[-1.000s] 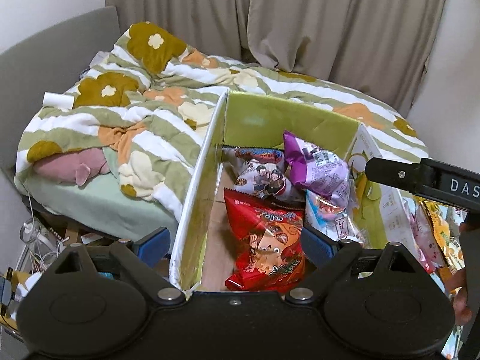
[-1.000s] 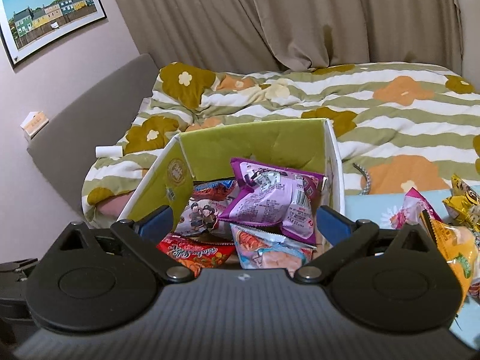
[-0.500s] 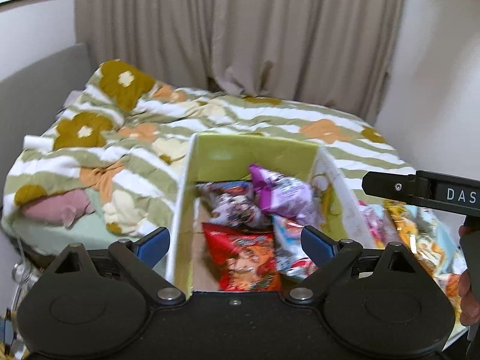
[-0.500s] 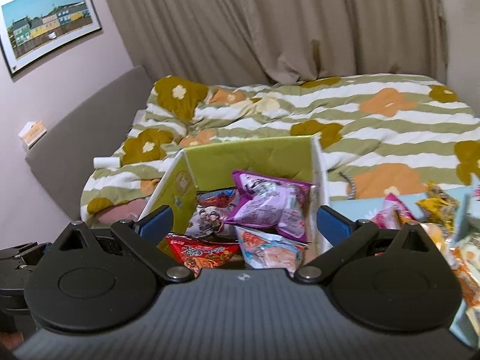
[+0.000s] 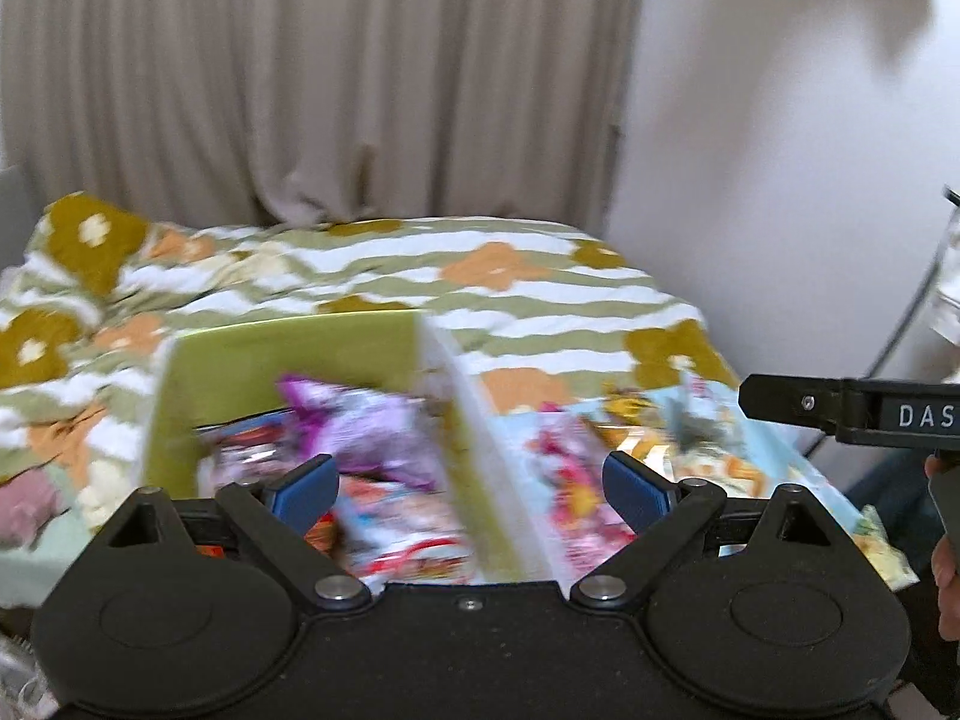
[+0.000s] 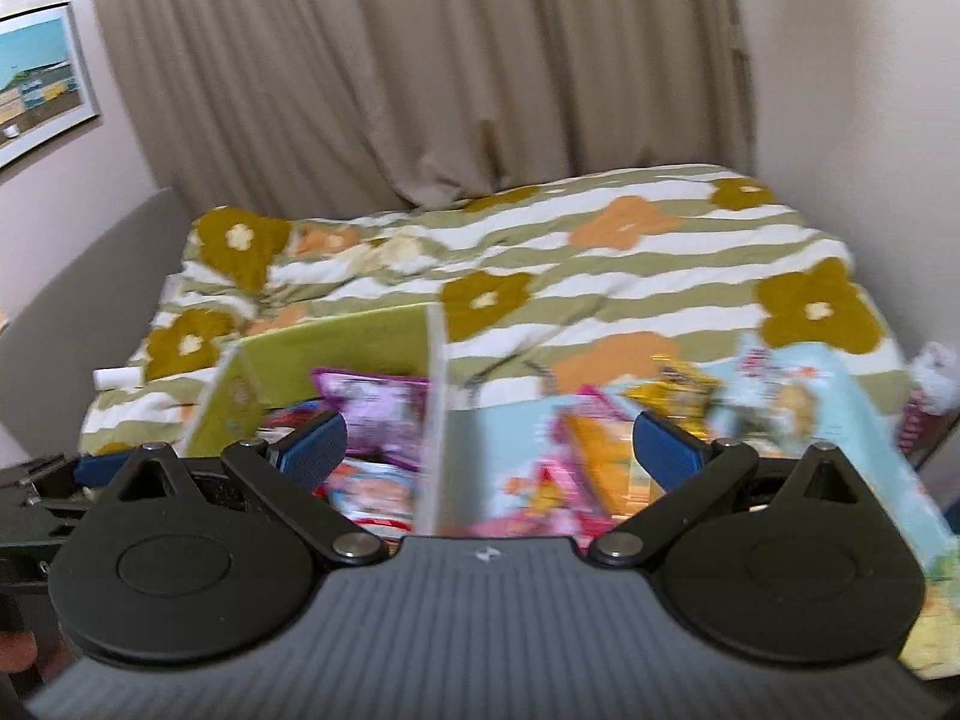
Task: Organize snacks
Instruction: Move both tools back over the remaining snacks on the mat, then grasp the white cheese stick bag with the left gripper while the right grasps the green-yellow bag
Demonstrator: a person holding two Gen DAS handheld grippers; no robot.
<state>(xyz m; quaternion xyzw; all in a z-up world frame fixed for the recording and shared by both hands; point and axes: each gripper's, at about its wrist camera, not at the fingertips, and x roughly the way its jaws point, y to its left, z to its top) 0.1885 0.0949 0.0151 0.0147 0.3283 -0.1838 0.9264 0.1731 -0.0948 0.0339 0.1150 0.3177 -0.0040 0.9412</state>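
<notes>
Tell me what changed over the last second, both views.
Both claws pulled back and swung right: the green box now sits left of centre in each view, and the loose snacks on the blue sheet have come into view. Left claw and right claw stayed open and empty. The purple bag and other packets stayed in the box.

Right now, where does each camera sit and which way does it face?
Left wrist: on the left tool, angled down at the green box and loose snacks on the bed; the right tool and a hand show at its right edge.
Right wrist: on the right tool, facing the same way; its own open fingers show.
Shared: box, purple packet, floral blanket, curtain.
</notes>
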